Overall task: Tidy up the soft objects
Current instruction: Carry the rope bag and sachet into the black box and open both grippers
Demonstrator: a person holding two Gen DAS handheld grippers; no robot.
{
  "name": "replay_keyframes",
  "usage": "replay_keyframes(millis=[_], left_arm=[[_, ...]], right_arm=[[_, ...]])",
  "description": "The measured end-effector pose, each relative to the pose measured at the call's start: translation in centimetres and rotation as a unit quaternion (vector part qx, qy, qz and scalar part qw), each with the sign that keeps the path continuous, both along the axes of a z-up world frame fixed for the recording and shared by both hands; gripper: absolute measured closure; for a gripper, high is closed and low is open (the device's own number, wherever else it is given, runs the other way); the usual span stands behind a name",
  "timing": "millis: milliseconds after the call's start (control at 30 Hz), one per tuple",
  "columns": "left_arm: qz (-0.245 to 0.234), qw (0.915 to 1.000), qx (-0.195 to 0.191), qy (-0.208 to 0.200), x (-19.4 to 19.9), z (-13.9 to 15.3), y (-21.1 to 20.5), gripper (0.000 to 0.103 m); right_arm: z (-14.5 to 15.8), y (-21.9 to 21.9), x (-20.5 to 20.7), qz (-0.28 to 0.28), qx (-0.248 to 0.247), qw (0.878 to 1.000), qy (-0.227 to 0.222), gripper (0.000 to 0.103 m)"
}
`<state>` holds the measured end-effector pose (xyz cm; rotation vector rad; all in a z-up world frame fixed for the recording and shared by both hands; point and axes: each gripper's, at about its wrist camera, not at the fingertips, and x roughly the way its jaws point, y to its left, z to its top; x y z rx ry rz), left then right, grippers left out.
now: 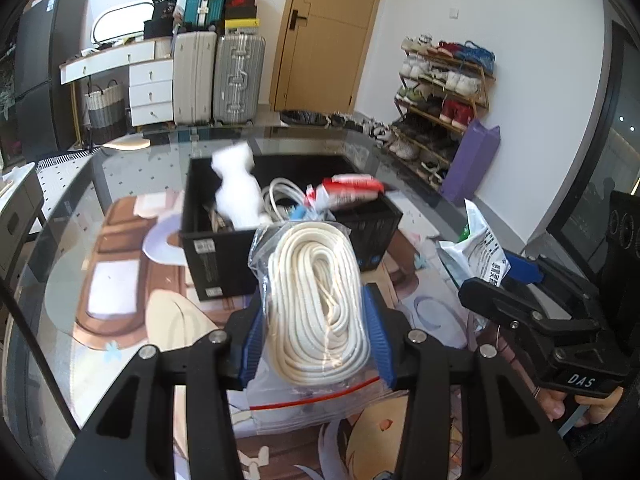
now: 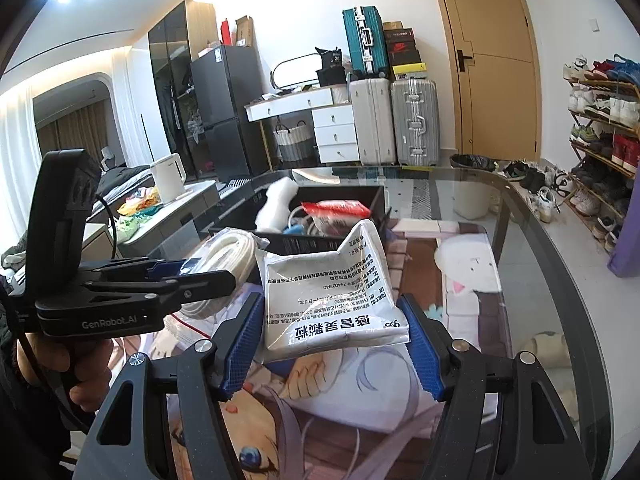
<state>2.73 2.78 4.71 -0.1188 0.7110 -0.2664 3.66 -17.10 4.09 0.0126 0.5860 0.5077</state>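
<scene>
My left gripper is shut on a clear zip bag of coiled white rope, held just in front of the black bin. The rope bag also shows in the right wrist view. My right gripper is shut on a white medicine pouch with black print, held above the table near the bin. The pouch also shows in the left wrist view. The bin holds a white foam piece, a white cable and a red-and-white packet.
The glass table carries a cartoon-print mat. Beyond the table stand suitcases, a white drawer desk, a shoe rack, a purple bag and a wooden door.
</scene>
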Motion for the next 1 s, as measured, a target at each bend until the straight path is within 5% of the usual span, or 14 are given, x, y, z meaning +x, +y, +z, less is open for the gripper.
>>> replay_keyframes(millis=[1000], left_arm=[[0.033, 0.9991, -0.017, -0.021, 6.2, 5.0, 3.3, 0.058]], right_arm=[[6.4, 2.9, 8.8, 0.004, 0.029, 1.000, -0.005, 0.035]])
